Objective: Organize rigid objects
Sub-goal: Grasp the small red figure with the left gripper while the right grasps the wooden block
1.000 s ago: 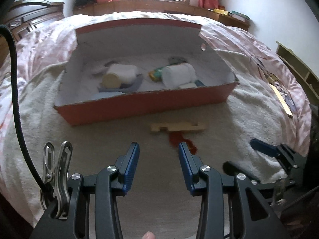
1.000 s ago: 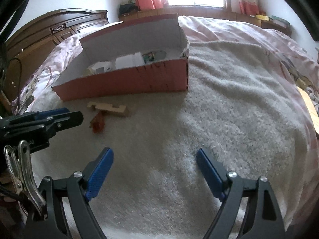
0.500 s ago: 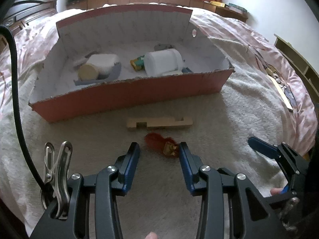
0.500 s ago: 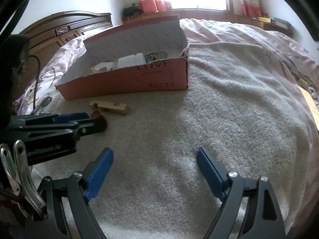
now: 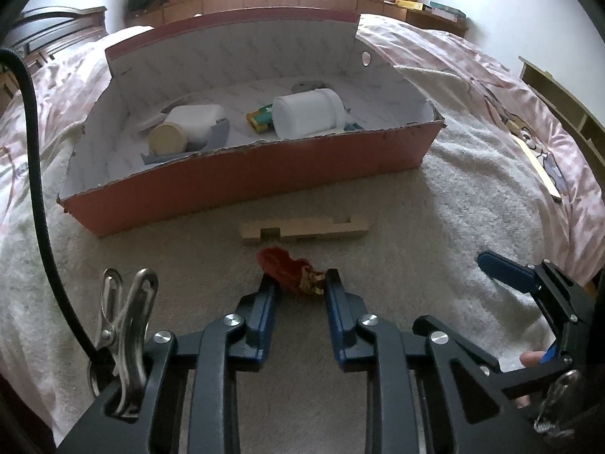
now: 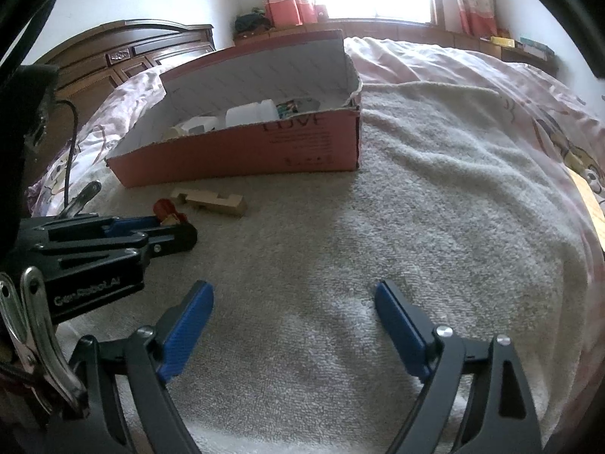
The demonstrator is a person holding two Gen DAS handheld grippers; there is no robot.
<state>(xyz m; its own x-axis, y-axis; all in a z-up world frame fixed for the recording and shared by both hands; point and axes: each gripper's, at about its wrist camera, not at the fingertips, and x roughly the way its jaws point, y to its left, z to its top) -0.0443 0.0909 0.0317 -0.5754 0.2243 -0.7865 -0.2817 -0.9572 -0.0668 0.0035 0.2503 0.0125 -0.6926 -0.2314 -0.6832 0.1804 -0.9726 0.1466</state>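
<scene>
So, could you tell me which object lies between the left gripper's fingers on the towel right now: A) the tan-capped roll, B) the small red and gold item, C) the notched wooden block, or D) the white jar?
B: in the left wrist view the left gripper is closing around the small red and gold item, while the notched wooden block lies just beyond it, in front of the red box.

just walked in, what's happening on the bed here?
A person with two handheld grippers is tidying small items into a red cardboard box on a towel-covered bed. The left gripper is closing its jaws around a small red toy lying on the towel; the toy is between them. A notched wooden block still lies just in front of the box. The right gripper hangs open over bare towel, holding nothing. Bottles and other items are already in the box.
</scene>
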